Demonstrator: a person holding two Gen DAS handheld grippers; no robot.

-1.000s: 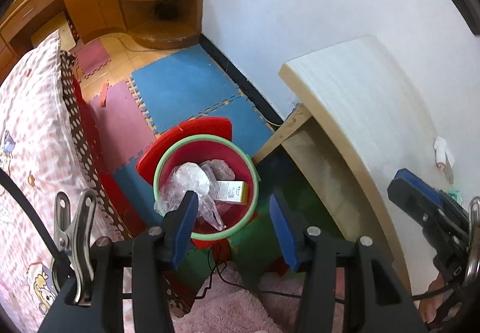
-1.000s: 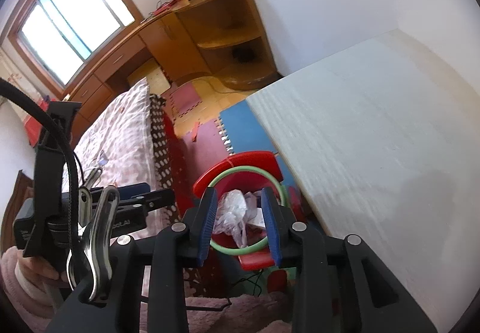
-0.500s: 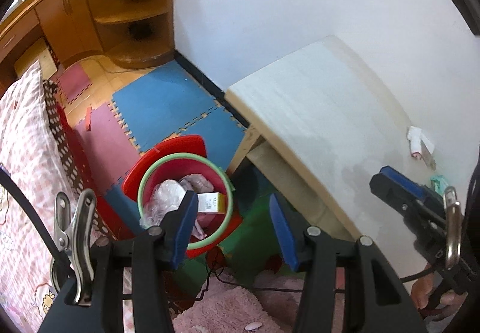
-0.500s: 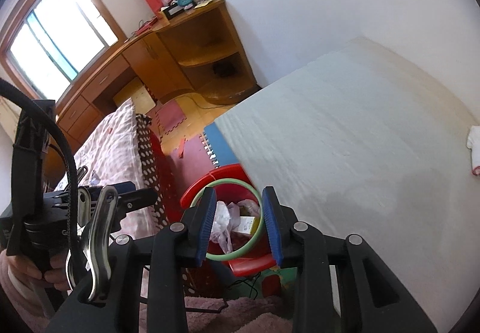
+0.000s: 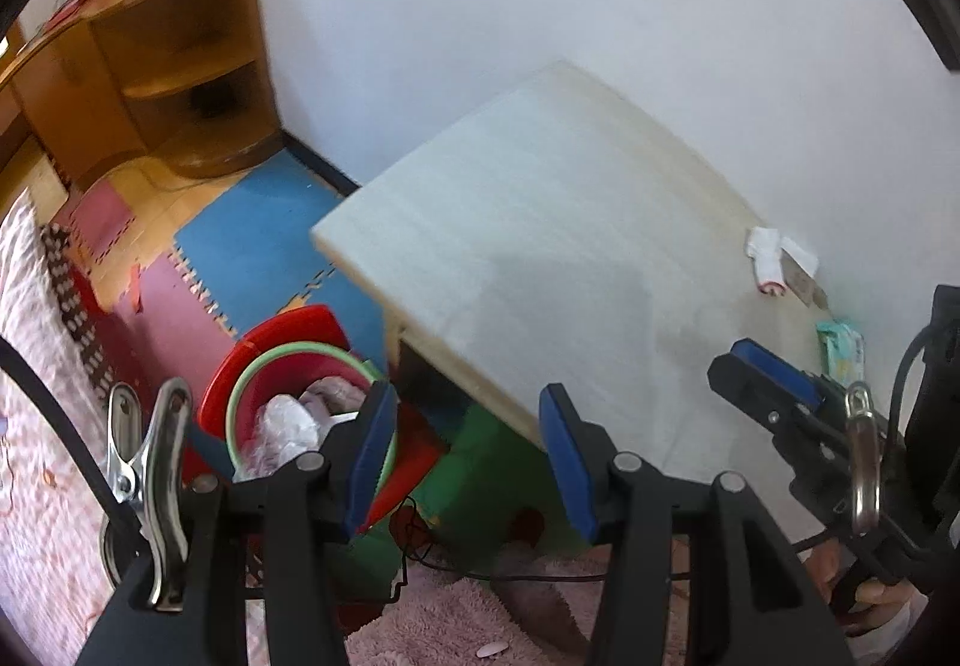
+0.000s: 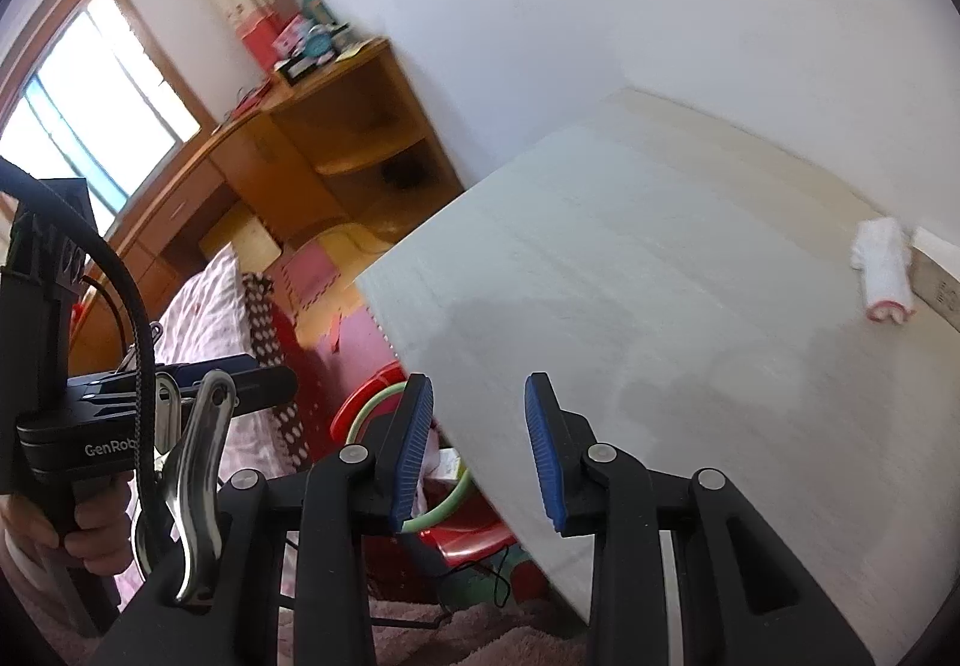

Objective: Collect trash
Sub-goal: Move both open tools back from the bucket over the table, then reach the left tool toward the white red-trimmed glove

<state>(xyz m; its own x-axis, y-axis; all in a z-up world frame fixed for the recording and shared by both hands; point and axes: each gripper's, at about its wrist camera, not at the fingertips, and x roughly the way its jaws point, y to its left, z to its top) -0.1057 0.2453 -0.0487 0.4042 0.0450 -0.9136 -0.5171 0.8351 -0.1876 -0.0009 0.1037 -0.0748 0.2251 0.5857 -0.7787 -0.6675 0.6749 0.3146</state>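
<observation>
I saw the table [image 5: 540, 246] first, the red bin [image 5: 288, 366] below its near corner. Both grippers, left [image 5: 468, 456] and right [image 6: 477, 450], hung released and empty. The white wrapper [image 6: 882, 270] lay at the table's far edge; I judged the right must reach there next.

A home bedroom, clearly lived in. Bed with pink patterned sheet [image 6: 204, 300] at the left, wooden corner desk with open shelves [image 6: 354, 138] under a curtained window [image 6: 90, 84]. Coloured foam puzzle mats [image 5: 240, 240] on the floor, red trash bin [image 5: 300, 384] beside a pale table [image 5: 570, 258], pink fluffy rug [image 5: 456, 618] below.
</observation>
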